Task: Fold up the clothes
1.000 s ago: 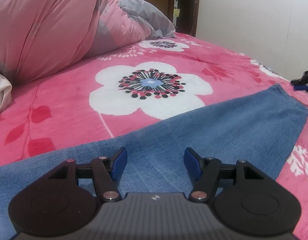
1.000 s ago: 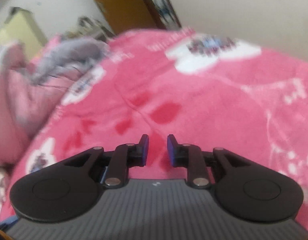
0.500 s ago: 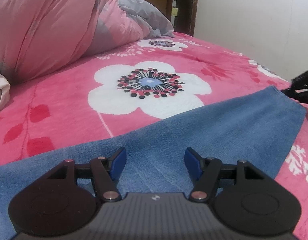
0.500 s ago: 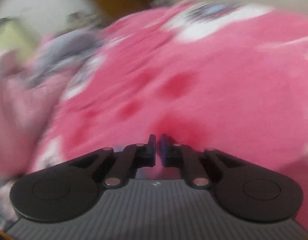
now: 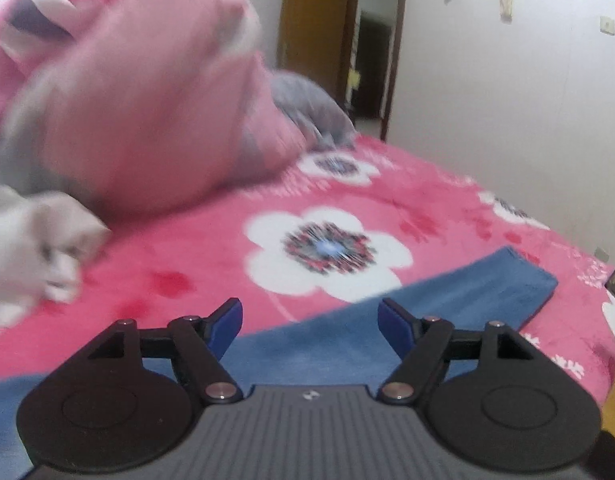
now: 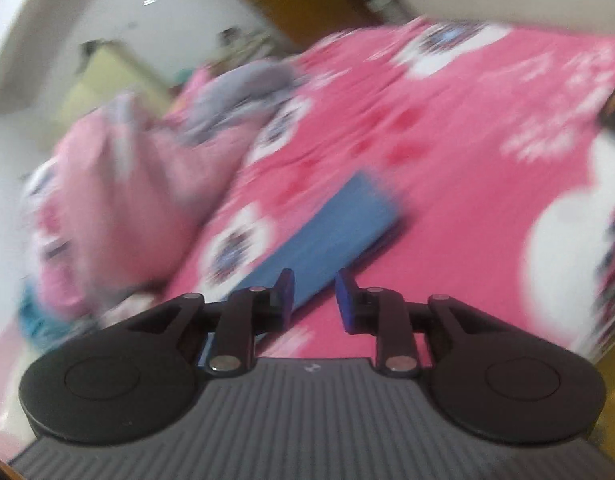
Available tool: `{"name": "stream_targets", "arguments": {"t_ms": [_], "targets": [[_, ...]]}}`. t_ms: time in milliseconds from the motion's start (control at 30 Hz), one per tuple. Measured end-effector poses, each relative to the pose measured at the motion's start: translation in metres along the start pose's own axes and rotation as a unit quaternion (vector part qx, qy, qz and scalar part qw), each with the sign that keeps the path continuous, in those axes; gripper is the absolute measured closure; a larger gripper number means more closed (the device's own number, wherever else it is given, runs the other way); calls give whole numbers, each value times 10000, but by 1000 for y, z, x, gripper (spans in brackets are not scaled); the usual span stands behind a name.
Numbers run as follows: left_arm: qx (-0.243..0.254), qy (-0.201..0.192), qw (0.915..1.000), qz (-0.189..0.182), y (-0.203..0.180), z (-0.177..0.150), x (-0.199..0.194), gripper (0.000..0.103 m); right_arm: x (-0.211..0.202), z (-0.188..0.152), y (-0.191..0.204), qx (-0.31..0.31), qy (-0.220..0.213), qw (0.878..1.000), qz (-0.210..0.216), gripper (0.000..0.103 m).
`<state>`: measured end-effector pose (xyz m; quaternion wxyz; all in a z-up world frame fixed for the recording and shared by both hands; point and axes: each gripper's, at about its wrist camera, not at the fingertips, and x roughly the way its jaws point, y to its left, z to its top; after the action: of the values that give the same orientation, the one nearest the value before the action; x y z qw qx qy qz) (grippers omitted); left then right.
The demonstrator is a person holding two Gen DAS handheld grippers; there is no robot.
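Observation:
Blue jeans (image 5: pixel 447 308) lie flat as a long strip on the pink flowered bedspread (image 5: pixel 179 256). In the right wrist view the jeans (image 6: pixel 327 232) stretch away ahead, blurred by motion. My left gripper (image 5: pixel 311 322) hangs open above the near part of the jeans with nothing between its fingers. My right gripper (image 6: pixel 314 294) is raised above the bed, its blue pads a small way apart and empty. The jeans' near end is hidden under both grippers.
A pink quilt (image 5: pixel 139 100) is heaped at the left with a grey pillow (image 5: pixel 311 108) behind it. A pale garment (image 5: pixel 35 248) lies at the left edge. A wooden door (image 5: pixel 311 40) and white wall stand beyond. The bed's right edge (image 5: pixel 611 320) drops to the floor.
Both grippers have lifted and pulled back from the bed. The right gripper, nearly shut half a second ago, has opened a little and now looks at the jeans. The left stays open.

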<state>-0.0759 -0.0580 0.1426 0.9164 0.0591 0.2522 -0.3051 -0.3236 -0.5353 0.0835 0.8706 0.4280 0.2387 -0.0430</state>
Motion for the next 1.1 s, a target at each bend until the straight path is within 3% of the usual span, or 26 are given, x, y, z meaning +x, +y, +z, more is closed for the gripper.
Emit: {"name": "stream_targets", "arguments": {"t_ms": [133,233,367,467,633,700,800,933,1000,1100], "targets": [[53,-300,9975,637,39,3,-63,25,29,-39,45,-66,474,9970,616,77],[-54,-323,9954,903,60,-9,-99,24,69,-69,76,9,929,9904,1021,76],[-19,-134,9975,701,66,-45,-115,24,134,-112,109,259,1566,9794,1248,72],[242,194,9981,536,50,-81,-104,24,181,-144,123,476,2018,9718,1127,72],[355,493,9972,437,30,-129,-89,26,219,-191,154,309,2530,9627,910,71],[437,571,9965,437,24,-145,-83,28,225,-194,155,392,2426,9656,855,70],[932,463,9930,551,14,-154,-75,30,234,-197,154,550,2225,9704,765,70],[1515,269,9872,410,-3,-155,-61,31,245,-199,150,796,1934,9756,667,71],[1657,316,9851,338,-8,-154,-47,31,247,-199,145,999,1842,9751,721,76],[1846,437,9812,344,-14,-151,-26,39,247,-198,145,1122,1747,9744,858,91]]}}
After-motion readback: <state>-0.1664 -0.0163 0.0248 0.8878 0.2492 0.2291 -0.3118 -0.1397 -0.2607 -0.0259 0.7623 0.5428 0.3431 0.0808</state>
